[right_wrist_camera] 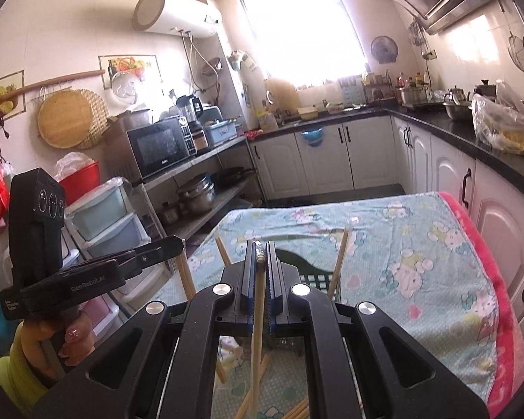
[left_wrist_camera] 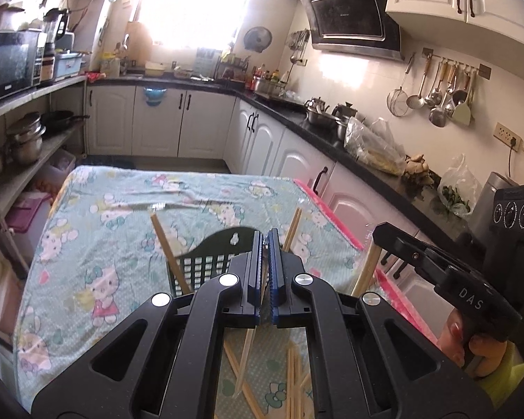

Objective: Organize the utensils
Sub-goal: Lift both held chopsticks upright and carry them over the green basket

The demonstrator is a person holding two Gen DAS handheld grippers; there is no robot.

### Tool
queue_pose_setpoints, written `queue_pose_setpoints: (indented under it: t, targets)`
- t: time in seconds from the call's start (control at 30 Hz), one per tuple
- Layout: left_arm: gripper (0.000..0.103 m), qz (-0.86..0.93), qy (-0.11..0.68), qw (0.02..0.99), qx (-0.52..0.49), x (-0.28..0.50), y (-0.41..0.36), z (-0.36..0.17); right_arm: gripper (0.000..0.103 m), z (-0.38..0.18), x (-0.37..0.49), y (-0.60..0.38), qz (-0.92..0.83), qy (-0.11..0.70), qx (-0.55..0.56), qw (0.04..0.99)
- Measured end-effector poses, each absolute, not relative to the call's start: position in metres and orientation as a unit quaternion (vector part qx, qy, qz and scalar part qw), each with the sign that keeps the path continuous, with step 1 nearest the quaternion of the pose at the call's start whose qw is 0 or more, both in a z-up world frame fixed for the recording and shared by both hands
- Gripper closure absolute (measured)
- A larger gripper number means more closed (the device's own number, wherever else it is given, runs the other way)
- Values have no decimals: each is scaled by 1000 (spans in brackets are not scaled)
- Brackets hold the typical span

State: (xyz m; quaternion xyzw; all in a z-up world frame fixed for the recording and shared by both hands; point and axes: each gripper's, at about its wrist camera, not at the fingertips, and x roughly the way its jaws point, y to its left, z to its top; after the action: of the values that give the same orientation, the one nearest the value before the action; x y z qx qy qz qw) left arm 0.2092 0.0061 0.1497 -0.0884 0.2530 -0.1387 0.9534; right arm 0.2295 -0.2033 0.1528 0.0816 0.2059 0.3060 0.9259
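The left gripper [left_wrist_camera: 265, 235] is clamping its blue-padded jaws nearly together on a thin pale wooden chopstick [left_wrist_camera: 245, 359] that is hanging down beneath them, while the right gripper [right_wrist_camera: 261, 246] is likewise pinching a second light wooden chopstick [right_wrist_camera: 256, 317] between its narrow jaws. Both are hovering over the dark green slotted plastic utensil basket [left_wrist_camera: 206, 262], which is sitting on the mint cartoon-print tablecloth [left_wrist_camera: 97, 244] with several chopsticks leaning out of it. More loose bamboo chopsticks [left_wrist_camera: 293, 384] are lying scattered on the cloth at the near edge.
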Motion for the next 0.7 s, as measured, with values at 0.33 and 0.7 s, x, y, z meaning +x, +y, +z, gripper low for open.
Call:
queue_pose_setpoints:
  t: [0.33,0.7]
  targets:
    - [102,-149,219,961,-79,217,-2,184,97,185,235,-206,304,170,80,934]
    - [102,-148,192,968,-63,229,-11,212,97,211,250,-205,296,144,80,941]
